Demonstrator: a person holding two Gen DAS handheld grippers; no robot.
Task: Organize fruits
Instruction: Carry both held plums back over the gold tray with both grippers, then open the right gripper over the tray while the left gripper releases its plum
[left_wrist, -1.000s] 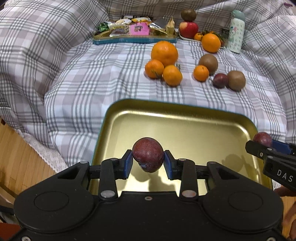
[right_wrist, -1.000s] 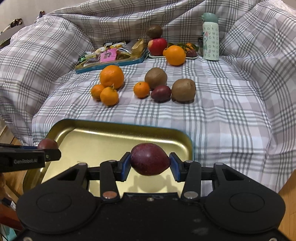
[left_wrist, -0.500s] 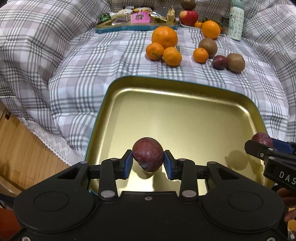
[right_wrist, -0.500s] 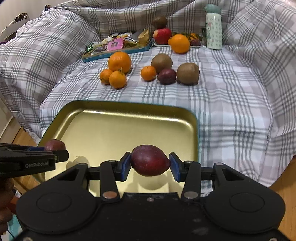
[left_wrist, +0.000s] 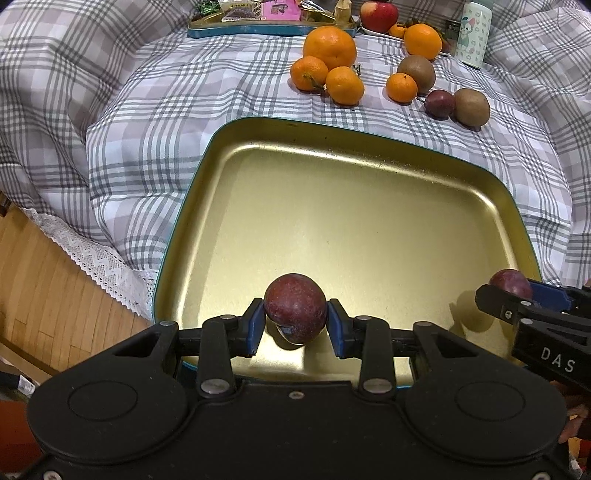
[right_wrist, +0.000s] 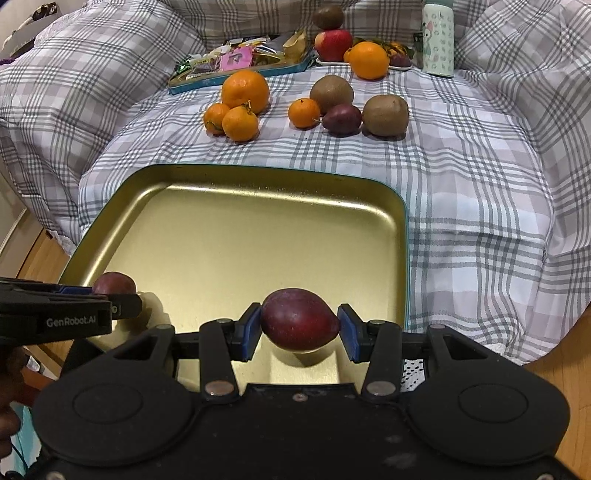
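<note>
— Over the near left part of the gold tray, what is the left hand-held gripper doing?

— Its blue pads are pinched on a round dark-red passion fruit, held just above the tray floor; a reflection shows beneath it.

— And further right?

— The right hand-held gripper is closed the same way on a second passion fruit, this one egg-shaped with a pointed end toward the right pad. It hangs over the tray's near right part. In the left wrist view that fruit shows only as a small red dome behind the other tool's black finger.

— What lies beyond the tray?

— A plaid bedspread, and on it, left to right: a blue tin of sweets, a large orange with two mandarins touching in front of it, then a lone mandarin, a kiwi, a third passion fruit and another kiwi close together. Farther back sit an apple with a kiwi on top, another orange and a pale green bottle.

— Anything between the held fruits and the tray?

— Nothing; the tray's floor is bare and shiny, rimmed in teal.

— How do the held fruits look?

— Both are matte, deep maroon, faintly speckled, skins whole.
</note>
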